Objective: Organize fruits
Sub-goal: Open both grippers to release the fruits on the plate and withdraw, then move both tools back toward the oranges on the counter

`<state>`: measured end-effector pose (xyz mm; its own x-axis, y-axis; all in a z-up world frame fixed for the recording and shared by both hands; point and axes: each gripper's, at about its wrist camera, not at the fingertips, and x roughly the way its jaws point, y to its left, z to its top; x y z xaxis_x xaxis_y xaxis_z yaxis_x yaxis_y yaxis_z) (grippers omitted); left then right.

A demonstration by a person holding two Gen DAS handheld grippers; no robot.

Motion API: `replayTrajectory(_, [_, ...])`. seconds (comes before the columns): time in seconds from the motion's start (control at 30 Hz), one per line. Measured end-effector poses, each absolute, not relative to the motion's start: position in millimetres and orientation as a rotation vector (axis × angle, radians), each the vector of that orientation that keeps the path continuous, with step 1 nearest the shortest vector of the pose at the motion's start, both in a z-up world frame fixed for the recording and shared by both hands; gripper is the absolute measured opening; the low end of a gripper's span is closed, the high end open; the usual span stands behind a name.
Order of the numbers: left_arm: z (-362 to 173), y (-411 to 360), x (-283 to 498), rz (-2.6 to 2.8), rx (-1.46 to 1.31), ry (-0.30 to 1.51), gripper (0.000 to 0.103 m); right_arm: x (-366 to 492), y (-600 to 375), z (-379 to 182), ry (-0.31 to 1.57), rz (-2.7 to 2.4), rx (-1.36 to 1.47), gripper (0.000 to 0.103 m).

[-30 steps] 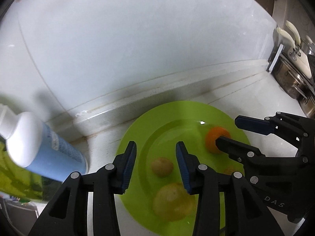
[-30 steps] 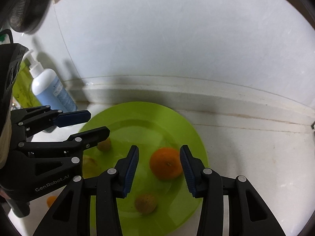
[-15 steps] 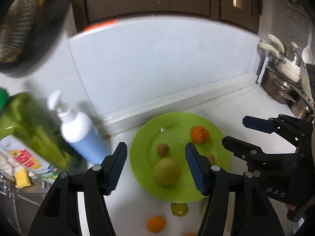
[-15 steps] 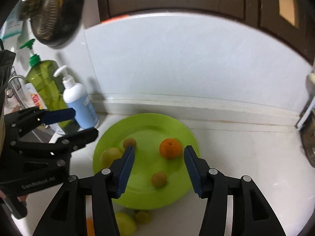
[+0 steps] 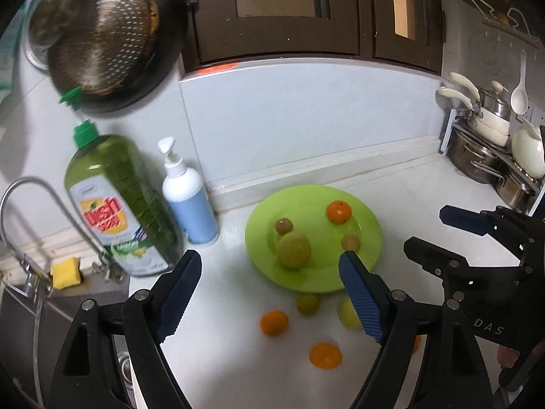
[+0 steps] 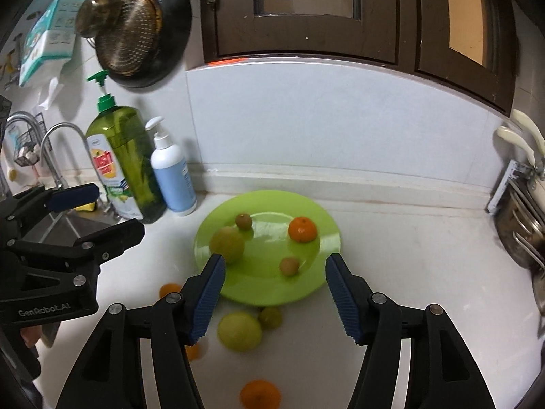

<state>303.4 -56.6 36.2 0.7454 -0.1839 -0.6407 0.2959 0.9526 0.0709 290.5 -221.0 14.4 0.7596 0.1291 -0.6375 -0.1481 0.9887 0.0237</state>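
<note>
White kitchen counter [image 6: 391, 259] w/ pale backsplash, dark cabinets above, sink + tap at far left. Green plate [image 6: 262, 293] sits mid-counter near the back ledge, green dish-soap bottle [image 6: 122, 167] and blue pump bottle [image 6: 172, 177] just beside it on the left; pots [image 5: 483, 160] stacked at far right.

On the plate: an orange [image 6: 302, 229], a big yellow-green fruit [image 6: 226, 243], 2 small brownish fruits [image 6: 244, 221]. Off the plate, on the counter in front of it: a large yellow-green fruit [image 6: 239, 330], a small green one [image 6: 270, 317] touching the plate's near rim or v. close, plus several oranges – one at [image 5: 273, 322], another at [image 5: 325, 355], one at the bottom of the right view [image 6: 260, 393].

Left gripper [image 5: 269, 298] and right gripper [image 6: 274, 294] both hover above the counter, fingers spread wide, nothing between them.

Step, as I read it: between picks – some fruit plated, the rest loose on the counter. Next move prob. calls for dropping one gripper over a loose fruit, centring it between the pads, closing gently; round fruit rolls, so come straight down. Large yellow-green one sits nearest the right gripper, oranges nearer the left. Watch not to knock the neighbouring small green fruit
</note>
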Motion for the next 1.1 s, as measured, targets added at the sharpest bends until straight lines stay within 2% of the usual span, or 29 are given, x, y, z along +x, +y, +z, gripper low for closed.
replayTrajectory(0.63, [-1, -58, 235, -0.284, 0.208, 0.707, 0.086, 219, -220, -24, 0.792, 0.152, 0.007, 0.062])
replayTrajectory(1.1, [-52, -64, 232, -0.316, 0.254, 0.777, 0.083, 215, -221, -72, 0.932, 0.154, 0.015, 0.062])
